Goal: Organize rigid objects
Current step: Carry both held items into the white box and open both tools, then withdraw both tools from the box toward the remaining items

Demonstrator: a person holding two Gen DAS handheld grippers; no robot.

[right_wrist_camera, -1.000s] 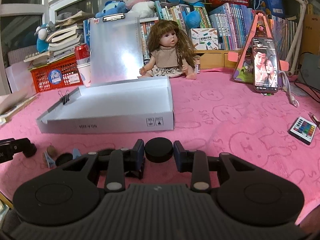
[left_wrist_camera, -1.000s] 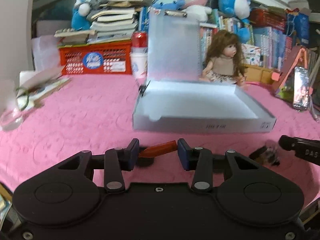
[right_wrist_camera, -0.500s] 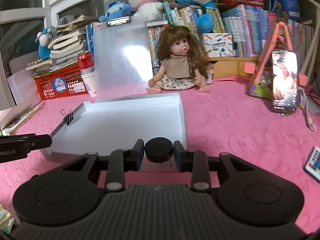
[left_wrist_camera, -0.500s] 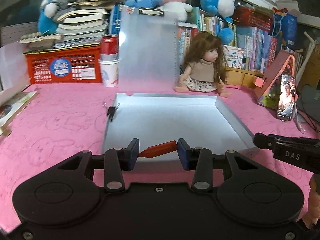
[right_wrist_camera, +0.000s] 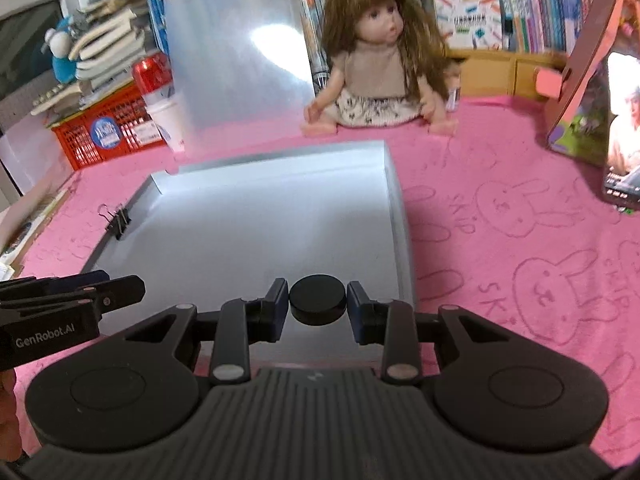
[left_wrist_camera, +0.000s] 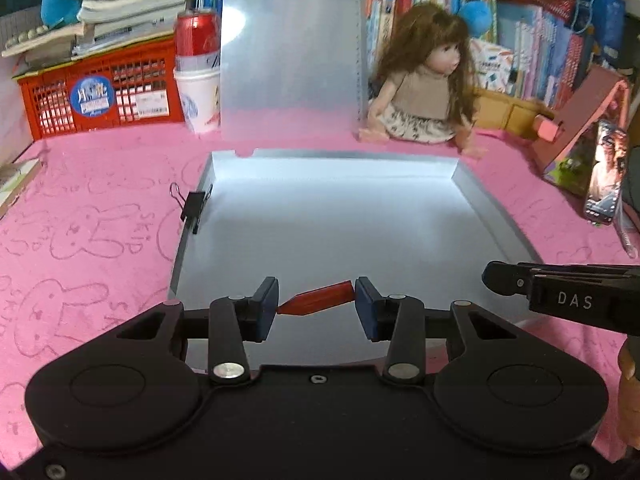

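Observation:
A shallow white cardboard box (left_wrist_camera: pixel 320 216) lies open on the pink cloth; it also shows in the right wrist view (right_wrist_camera: pixel 256 224). My left gripper (left_wrist_camera: pixel 316 304) is shut on a small red pointed piece (left_wrist_camera: pixel 318 303) and holds it over the box's near edge. My right gripper (right_wrist_camera: pixel 317 300) is shut on a black round disc (right_wrist_camera: pixel 317 299) over the box's near right part. Each gripper shows at the edge of the other's view: the right gripper in the left wrist view (left_wrist_camera: pixel 560 294), the left gripper in the right wrist view (right_wrist_camera: pixel 68 300).
A black binder clip (left_wrist_camera: pixel 194 206) grips the box's left wall. Behind the box stand a translucent clipboard (left_wrist_camera: pixel 290 52), a doll (left_wrist_camera: pixel 420 80), a paper cup with a red can (left_wrist_camera: pixel 198 68), and a red basket (left_wrist_camera: pixel 96 88). A phone on a stand (left_wrist_camera: pixel 604 174) is at the right.
Both grippers have risen from the cloth and moved forward over the open box, each still holding its object. The small items on the cloth in front of the box are out of view.

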